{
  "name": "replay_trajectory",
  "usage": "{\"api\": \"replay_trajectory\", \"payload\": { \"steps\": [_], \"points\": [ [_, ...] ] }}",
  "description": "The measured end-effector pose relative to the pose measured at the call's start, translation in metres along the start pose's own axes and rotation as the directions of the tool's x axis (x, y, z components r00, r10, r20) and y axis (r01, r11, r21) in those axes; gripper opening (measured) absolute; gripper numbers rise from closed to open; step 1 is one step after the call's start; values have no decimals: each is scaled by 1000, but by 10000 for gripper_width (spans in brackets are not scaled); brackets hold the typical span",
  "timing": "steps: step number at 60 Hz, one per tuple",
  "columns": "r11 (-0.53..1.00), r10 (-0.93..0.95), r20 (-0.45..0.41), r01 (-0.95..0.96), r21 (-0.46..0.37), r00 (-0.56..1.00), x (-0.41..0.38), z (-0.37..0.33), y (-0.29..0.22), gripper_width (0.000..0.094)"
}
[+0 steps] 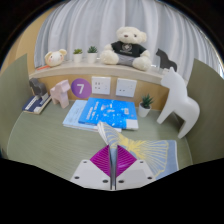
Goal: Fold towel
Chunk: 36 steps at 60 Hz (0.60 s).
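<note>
The gripper sits low over the bench. Its jaws are pressed together on a raised fold of the towel; the two purple pads meet at the centre line with the cloth pinched between them. A pale corner of the towel stands up just ahead of the fingertips. The remainder of the towel lies flat on the bench, to the right of the fingers; it shows a light ground with thin coloured stripes fanning outward.

Beyond the fingers, a blue book lies flat on the bench. To its right stands a small potted plant in a white pot. Further right, a white horse figure stands upright on the bench.

A curved shelf runs across the rear. A teddy bear in a dark top sits on it at the centre. Two small potted plants stand side by side on the shelf, left of the bear. Below the shelf edge are a round purple sign marked 7 and white wall sockets. A pink toy stands at the left of the bench, with a dark object beside it that cannot be identified. A pale curtain hangs behind.
</note>
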<state>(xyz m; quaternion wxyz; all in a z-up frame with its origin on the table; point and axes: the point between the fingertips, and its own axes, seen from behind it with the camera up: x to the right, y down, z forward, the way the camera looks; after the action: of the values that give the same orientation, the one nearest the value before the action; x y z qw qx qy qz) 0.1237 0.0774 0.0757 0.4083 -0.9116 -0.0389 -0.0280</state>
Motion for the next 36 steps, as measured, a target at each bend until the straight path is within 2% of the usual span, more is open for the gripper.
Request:
{"api": "replay_trajectory", "payload": {
  "steps": [7,13,15,19,24,29,36],
  "points": [
    [998,-38,-96,43,56,995,85,-39,-31,41],
    [998,-42,-127,48,41,991,151,-40,-22,63],
    [999,-32,-129,35,16,991,169,-36,-9,120],
    [999,-36,-163,35,-13,986,205,-27,15,356],
    [999,-19,-188,13,-37,982,231,-22,37,394],
    [1000,14,-146,-17,-21,989,228,-27,43,532],
    [999,32,-93,-29,38,995,212,-54,25,684]
  ]
}}
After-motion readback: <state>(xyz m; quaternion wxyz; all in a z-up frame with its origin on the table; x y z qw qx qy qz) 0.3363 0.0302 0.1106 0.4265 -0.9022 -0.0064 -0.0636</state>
